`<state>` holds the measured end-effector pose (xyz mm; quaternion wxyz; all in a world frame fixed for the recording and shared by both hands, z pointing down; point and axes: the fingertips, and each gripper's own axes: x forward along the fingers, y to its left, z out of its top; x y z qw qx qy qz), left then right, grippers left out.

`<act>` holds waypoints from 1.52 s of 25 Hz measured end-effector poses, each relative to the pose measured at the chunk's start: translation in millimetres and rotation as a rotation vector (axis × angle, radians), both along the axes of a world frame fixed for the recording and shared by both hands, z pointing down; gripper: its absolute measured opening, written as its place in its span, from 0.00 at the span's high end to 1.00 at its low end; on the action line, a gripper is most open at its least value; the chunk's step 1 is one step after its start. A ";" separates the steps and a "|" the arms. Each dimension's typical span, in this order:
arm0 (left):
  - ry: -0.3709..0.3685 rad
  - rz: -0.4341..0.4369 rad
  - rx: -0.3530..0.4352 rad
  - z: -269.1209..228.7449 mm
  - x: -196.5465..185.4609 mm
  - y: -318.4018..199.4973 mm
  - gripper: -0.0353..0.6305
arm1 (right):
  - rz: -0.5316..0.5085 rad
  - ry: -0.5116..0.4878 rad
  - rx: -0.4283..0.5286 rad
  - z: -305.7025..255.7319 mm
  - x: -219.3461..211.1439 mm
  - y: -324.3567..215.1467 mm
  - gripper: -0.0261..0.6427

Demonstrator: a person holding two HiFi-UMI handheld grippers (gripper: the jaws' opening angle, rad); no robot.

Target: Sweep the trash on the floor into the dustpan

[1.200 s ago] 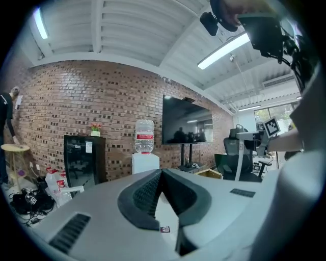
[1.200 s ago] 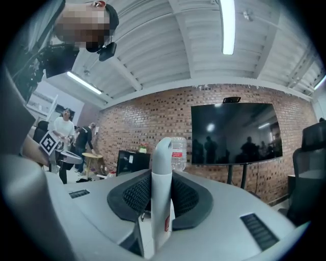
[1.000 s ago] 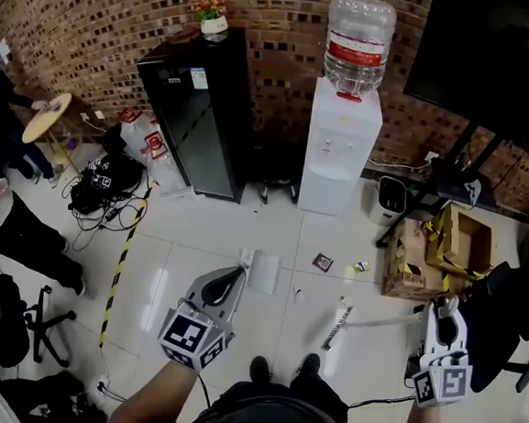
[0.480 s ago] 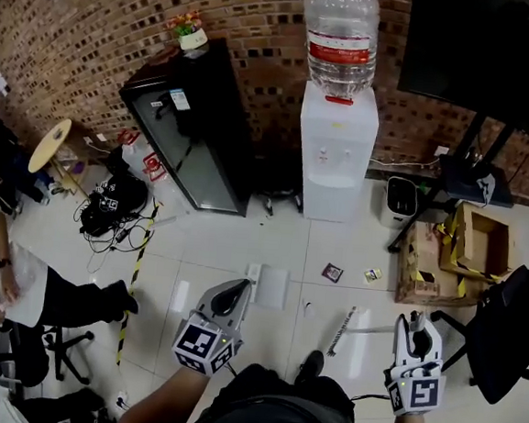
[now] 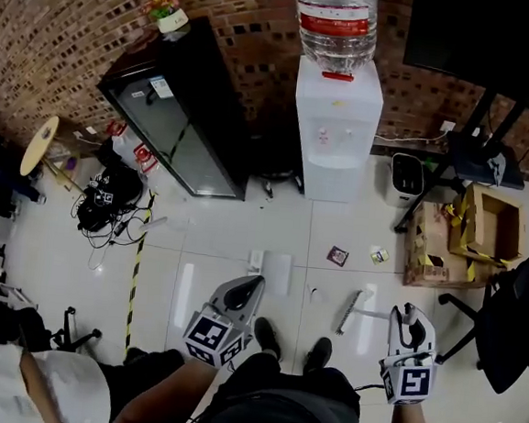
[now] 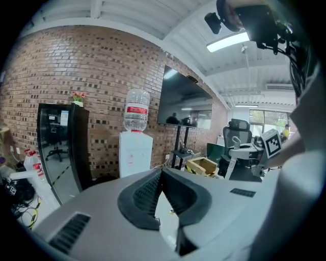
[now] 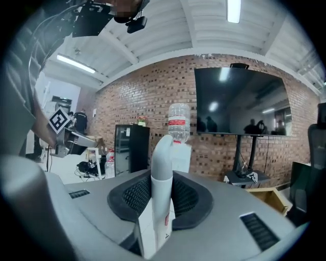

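In the head view a white dustpan (image 5: 276, 273) rests flat on the tiled floor, just past the tip of my left gripper (image 5: 256, 284). The left gripper view shows its jaws meeting at the tips (image 6: 162, 174), with nothing clearly between them. My right gripper (image 5: 409, 318) is shut on the broom's pale handle (image 7: 162, 168). The handle runs left to the broom head (image 5: 348, 312) by my feet. Trash lies ahead: a dark wrapper (image 5: 337, 256), a pale scrap (image 5: 378, 255) and a small white bit (image 5: 313, 293).
A water cooler (image 5: 336, 129) and a black cabinet (image 5: 176, 120) stand against the brick wall. Cardboard boxes (image 5: 470, 229) and an office chair (image 5: 513, 320) are on the right. Yellow-black tape (image 5: 135, 268) and a cable pile (image 5: 110, 192) lie on the left, with a person (image 5: 38, 380) at lower left.
I have stepped forward, so my feet are nearer the trash. The right gripper and broom came in leftward toward my feet. The dustpan has stayed put on the floor.
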<state>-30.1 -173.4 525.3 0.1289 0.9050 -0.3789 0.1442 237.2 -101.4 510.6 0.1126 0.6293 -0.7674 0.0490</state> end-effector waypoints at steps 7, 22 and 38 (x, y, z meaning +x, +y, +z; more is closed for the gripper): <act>0.002 0.025 -0.044 22.3 -40.3 -31.8 0.94 | -0.031 0.062 -0.071 49.5 -52.2 -32.4 0.80; 0.039 -0.099 -0.047 22.6 -183.3 -91.4 0.94 | -0.059 -0.028 -0.122 56.4 -216.8 -154.8 0.80; 0.026 -0.135 -0.045 39.1 -294.2 -125.0 0.94 | -0.116 -0.127 -0.048 53.1 -362.9 -245.5 0.80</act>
